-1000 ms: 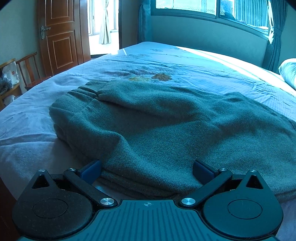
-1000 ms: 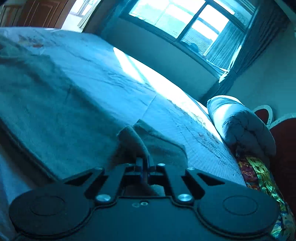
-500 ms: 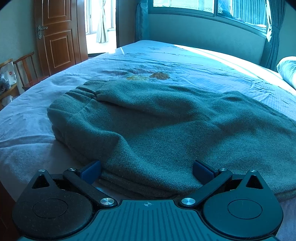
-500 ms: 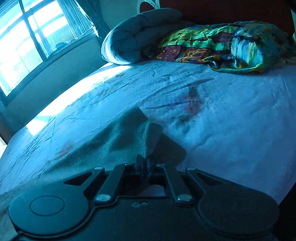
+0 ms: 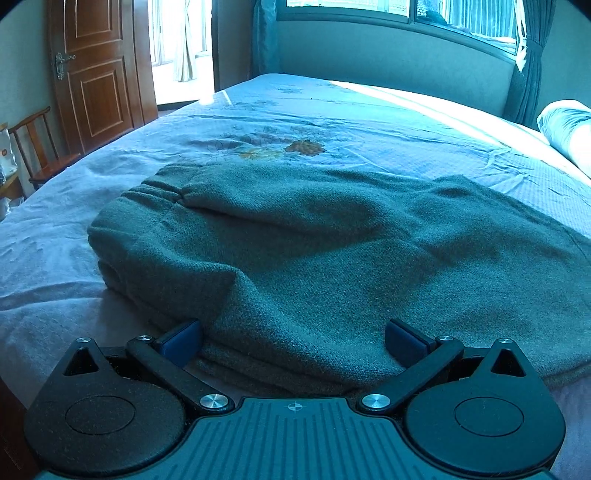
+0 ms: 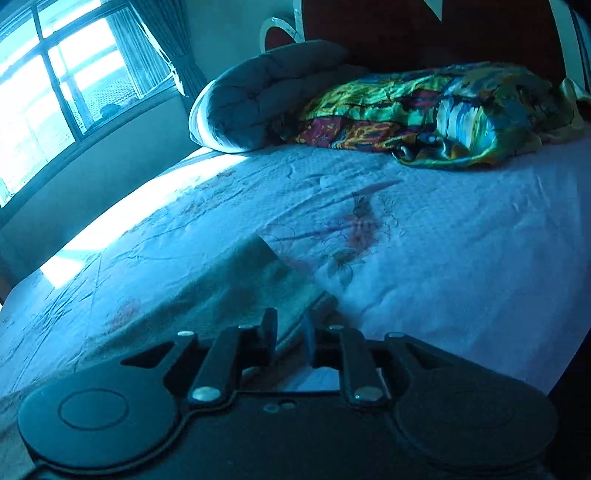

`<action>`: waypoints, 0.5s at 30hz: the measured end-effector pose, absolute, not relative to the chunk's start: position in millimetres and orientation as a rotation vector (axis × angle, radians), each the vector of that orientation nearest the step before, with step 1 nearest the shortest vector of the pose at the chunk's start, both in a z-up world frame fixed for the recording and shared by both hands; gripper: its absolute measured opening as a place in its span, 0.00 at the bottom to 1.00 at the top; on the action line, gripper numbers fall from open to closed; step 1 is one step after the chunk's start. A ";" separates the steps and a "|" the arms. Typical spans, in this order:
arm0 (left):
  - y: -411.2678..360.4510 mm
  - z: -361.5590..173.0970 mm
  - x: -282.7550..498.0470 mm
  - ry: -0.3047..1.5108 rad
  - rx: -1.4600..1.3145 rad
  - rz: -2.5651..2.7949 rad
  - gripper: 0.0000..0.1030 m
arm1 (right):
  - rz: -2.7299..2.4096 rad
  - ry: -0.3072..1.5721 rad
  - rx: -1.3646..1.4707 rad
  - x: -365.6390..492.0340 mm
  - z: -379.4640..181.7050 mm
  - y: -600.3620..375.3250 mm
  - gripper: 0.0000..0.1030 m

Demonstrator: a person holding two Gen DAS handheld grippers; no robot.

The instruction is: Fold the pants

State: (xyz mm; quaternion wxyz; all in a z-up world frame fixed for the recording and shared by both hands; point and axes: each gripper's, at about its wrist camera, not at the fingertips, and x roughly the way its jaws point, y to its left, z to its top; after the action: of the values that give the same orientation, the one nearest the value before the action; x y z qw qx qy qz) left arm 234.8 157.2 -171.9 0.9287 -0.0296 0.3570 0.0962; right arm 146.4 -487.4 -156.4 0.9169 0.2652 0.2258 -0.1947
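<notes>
Just green pants (image 5: 332, 251) flat on the bed (image 5: 369, 122); no containers.

A pale blue bedsheet (image 5: 369, 122) with embroidered flowers (image 5: 280, 147) covers the bed. In the left wrist view a brown wooden door (image 5: 99, 74) stands at ten o'clock, with a wooden chair (image 5: 40, 147) below it near nine o'clock. A window (image 5: 424, 11) with a dark curtain (image 5: 528, 62) runs from twelve to two o'clock. In the right wrist view a rolled grey quilt (image 6: 266, 99) lies at twelve o'clock — touching a bright patterned cloth (image 6: 436, 114) at one o'clock — beneath a dark red headboard (image 6: 424, 33).
</notes>
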 end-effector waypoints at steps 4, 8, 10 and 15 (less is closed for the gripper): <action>157.2 -170.5 219.6 0.686 -0.089 0.201 1.00 | -0.156 0.510 0.590 146.5 -145.9 -445.7 0.08; 158.2 -168.9 208.7 0.666 -0.135 0.218 1.00 | -0.022 0.590 0.619 159.3 -158.9 -395.9 0.08; 157.5 -166.3 201.4 0.650 -0.139 0.222 1.00 | 0.013 0.624 0.666 165.8 -165.0 -383.7 0.08; 156.6 -164.1 184.6 0.622 -0.150 0.227 1.00 | 0.037 0.680 0.762 177.3 -174.8 -372.8 0.08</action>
State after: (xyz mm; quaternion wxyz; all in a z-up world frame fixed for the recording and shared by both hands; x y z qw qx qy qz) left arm 184.6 156.6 -164.1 0.9429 -0.0734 0.3052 0.1113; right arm 177.3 -372.8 -174.8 0.8723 0.3647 0.3252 0.0178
